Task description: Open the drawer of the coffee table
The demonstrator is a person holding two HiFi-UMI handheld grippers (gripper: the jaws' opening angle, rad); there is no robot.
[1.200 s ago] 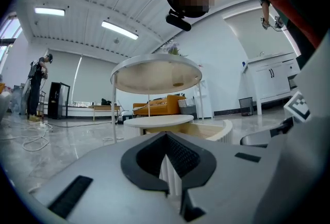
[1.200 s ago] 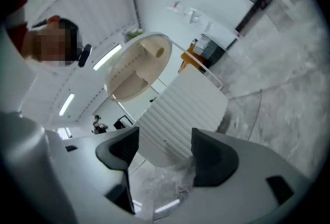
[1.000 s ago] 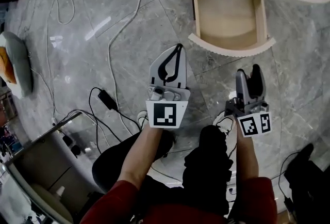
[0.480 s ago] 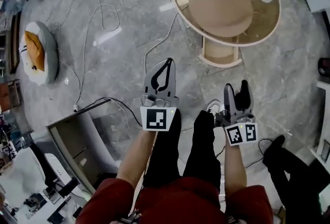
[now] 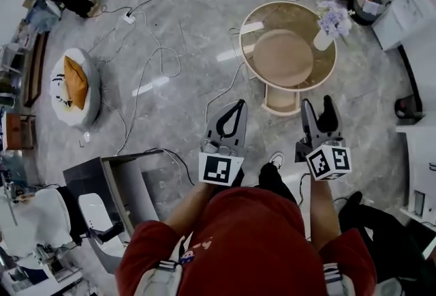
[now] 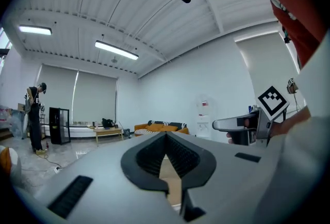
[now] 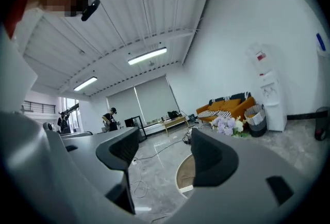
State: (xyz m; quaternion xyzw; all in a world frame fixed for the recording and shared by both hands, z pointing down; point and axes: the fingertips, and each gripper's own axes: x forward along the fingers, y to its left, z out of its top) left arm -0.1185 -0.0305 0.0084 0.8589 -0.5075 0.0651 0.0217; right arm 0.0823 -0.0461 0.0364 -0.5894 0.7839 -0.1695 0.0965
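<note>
Beige round coffee table [image 5: 289, 56] stood ahead, its drawer [image 5: 281, 108] seemingly pulled out. The left gripper [image 5: 238, 106] had its jaws together, empty; the right gripper [image 5: 317, 104] had its jaws apart, empty.

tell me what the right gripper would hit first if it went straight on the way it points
Probably nothing near. The right gripper, jaws apart, points roughly level, so it would likely pass above the coffee table seen low between them. Beyond that the way looks free, though depth is unclear.

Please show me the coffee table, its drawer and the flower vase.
coffee table [image 5: 243, 48], head view, left rim of round top.
drawer [image 5: 279, 110], head view, curved front wall.
vase [image 5: 320, 39], head view, white body.
</note>
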